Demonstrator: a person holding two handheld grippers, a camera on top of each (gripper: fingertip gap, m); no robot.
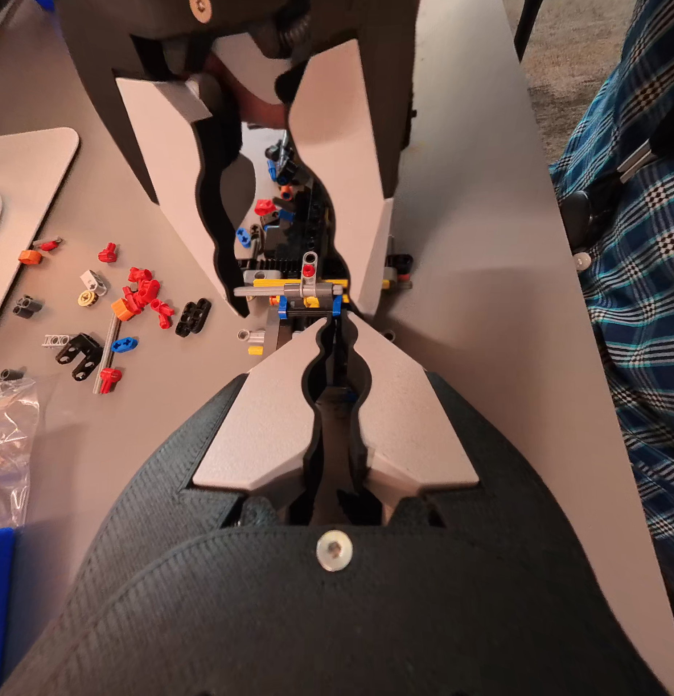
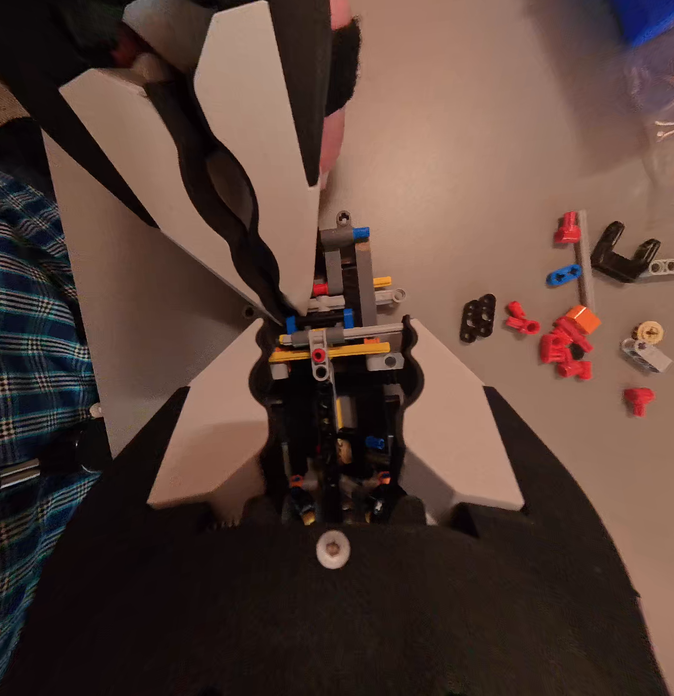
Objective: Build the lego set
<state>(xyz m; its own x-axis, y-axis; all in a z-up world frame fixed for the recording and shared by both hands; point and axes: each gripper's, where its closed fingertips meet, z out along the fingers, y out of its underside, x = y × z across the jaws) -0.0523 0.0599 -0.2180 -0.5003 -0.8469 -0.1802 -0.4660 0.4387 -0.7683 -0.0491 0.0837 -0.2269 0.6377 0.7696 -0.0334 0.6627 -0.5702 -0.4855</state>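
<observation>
Between both grippers, the lego model was pinched by the right fingers and left fingers; opposing squeezes could have dislodged its grey axle.

The right tongs cover the sides of the lego model, and its lower end is dark and blurred. The clear plastic bag and the blue thing are cut by the left edge. The pale board on the counter is cut too.

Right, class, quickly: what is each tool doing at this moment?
Left tool: shut on the model, pinching its black end.
Right tool: shut on the model, fingers either side of its body.
</observation>
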